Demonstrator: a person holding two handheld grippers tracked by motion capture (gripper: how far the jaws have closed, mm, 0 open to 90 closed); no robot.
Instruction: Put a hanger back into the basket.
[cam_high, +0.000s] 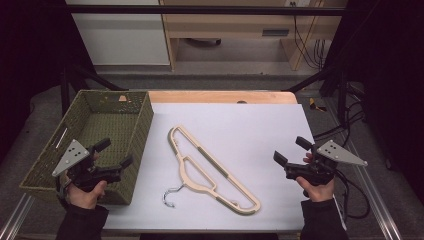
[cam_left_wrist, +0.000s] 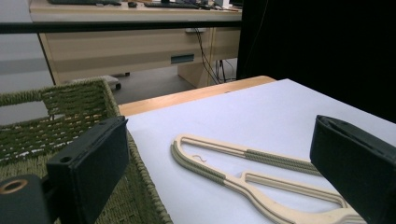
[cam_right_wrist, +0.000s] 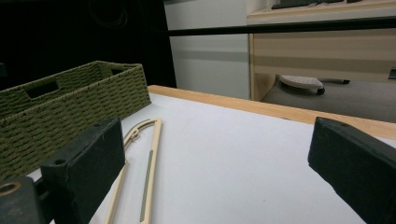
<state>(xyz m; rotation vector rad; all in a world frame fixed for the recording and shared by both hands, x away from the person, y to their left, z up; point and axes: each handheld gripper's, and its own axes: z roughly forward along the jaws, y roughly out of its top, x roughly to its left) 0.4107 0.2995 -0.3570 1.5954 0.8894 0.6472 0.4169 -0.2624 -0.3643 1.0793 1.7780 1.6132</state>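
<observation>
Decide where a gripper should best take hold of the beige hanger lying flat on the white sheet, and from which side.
Probably the hanger's straight grey-padded bar, from above with jaws across it: it lies flat, is thin, and the padding should resist slipping. The open right gripper faces it unobstructed.

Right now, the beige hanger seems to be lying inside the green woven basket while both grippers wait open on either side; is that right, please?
Not quite. The hanger lies on the white table surface, to the right of the green woven basket, not inside it; the high view shows this. The rest holds: the left gripper and right gripper are open, one on either side.
</observation>
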